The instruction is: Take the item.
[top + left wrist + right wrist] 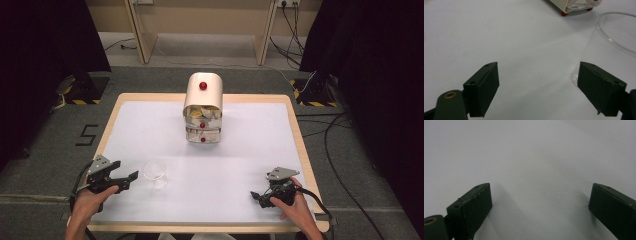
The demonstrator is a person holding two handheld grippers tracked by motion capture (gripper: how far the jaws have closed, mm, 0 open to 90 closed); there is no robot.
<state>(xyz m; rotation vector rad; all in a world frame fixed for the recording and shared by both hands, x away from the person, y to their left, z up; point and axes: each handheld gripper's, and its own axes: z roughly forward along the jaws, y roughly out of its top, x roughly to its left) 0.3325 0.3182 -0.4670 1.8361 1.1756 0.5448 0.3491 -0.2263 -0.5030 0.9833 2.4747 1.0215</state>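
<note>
A clear plastic cup [156, 172] stands upright and empty on the white tabletop, in the lower left of the high view; in the left gripper view its transparent wall and rim [614, 37] rise at the right edge of the frame

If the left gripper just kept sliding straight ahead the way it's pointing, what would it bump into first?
Probably the clear plastic cup: the left gripper is open, and the cup's wall sits just past its right-hand jaw. Whether it would strike or slip by is hard to judge. Ahead between the jaws is only bare white table.
</note>
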